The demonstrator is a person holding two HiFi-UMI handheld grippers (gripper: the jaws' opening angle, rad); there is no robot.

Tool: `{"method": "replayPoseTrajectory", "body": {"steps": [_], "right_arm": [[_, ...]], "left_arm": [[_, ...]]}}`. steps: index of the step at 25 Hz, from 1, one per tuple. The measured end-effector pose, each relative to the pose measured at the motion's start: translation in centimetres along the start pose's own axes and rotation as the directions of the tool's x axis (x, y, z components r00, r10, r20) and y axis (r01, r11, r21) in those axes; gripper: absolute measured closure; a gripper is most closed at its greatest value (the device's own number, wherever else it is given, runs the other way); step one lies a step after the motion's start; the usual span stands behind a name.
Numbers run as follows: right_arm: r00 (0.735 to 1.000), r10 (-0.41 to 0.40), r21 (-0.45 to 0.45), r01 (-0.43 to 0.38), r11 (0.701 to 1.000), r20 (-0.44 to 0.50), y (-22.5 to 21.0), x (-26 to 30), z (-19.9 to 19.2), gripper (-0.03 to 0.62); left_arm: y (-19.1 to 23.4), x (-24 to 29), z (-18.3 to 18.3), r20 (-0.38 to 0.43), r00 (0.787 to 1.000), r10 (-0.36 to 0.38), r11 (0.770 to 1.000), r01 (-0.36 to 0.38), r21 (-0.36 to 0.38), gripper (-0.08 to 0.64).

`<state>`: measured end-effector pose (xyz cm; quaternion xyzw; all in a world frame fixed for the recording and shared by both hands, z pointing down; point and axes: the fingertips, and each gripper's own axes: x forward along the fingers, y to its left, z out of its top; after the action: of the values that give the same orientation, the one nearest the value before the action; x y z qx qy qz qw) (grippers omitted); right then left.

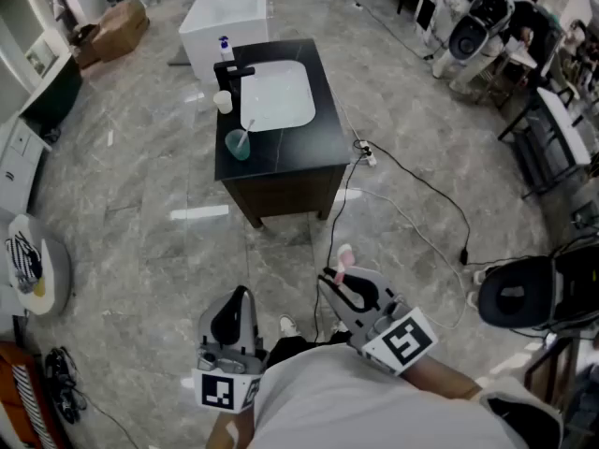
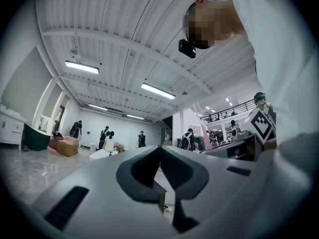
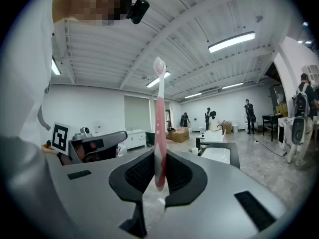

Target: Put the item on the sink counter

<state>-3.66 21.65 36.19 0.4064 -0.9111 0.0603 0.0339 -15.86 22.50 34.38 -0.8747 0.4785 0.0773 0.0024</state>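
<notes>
My right gripper (image 3: 159,176) is shut on a pink toothbrush (image 3: 160,123) that stands upright between the jaws, bristles at the top; in the head view its tip (image 1: 344,253) shows above the right gripper (image 1: 339,281). My left gripper (image 1: 238,299) is held low beside it, shut with nothing in it (image 2: 160,156). The black sink counter (image 1: 323,110) with a white basin (image 1: 278,94) stands well ahead of both grippers. On its left edge are a teal cup (image 1: 238,144) and a white cup (image 1: 223,102), beside a black faucet (image 1: 234,71).
A white tub (image 1: 225,17) stands behind the counter. A black cable with a power strip (image 1: 367,152) runs across the marble floor on the right. A black chair (image 1: 520,293) is at the right, a round white table (image 1: 58,271) at the left. People stand far off.
</notes>
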Motion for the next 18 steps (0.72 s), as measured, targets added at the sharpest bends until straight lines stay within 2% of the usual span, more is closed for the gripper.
{"method": "replayPoseTrajectory", "body": {"steps": [12, 18], "right_arm": [[0.998, -0.063, -0.006, 0.063, 0.998, 0.005, -1.5, 0.2, 0.2, 0.528], [0.994, -0.107, -0.007, 0.107, 0.994, -0.001, -2.6, 0.4, -0.3, 0.526]], "left_arm": [[0.9, 0.3, -0.5, -0.006, 1.0, -0.014, 1.0, 0.014, 0.0, 0.553], [1.8, 0.5, -1.3, -0.013, 1.0, -0.027, 0.999, 0.027, -0.027, 0.553]]}}
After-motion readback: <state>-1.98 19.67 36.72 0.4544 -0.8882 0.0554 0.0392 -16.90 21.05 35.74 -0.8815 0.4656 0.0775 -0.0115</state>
